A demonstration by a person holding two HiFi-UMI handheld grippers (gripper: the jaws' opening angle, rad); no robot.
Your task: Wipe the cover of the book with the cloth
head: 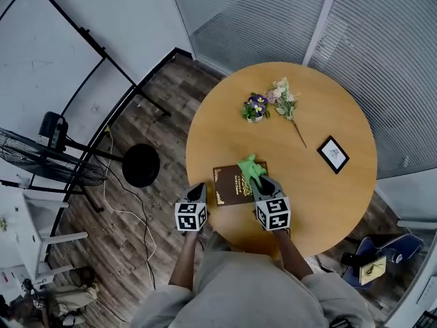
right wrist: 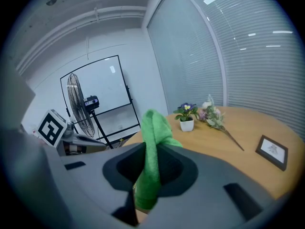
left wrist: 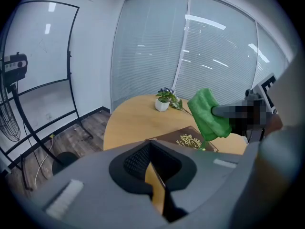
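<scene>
Right claw (head: pixel 260 183) is clamped tight on the green cloth (head: pixel 250 166), right over the book (head: pixel 231 185) at my near table (head: pixel 328 207) edge. Left claw (head: pixel 198 192) is pinched closed and empty, just left of the book. Farther back I see a potted plant (head: pixel 255 108).

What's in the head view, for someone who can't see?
The right gripper holds a green cloth over a brown book on a round table; the left gripper is beside the book. Beyond lie a potted plant, flowers, a framed picture.
</scene>
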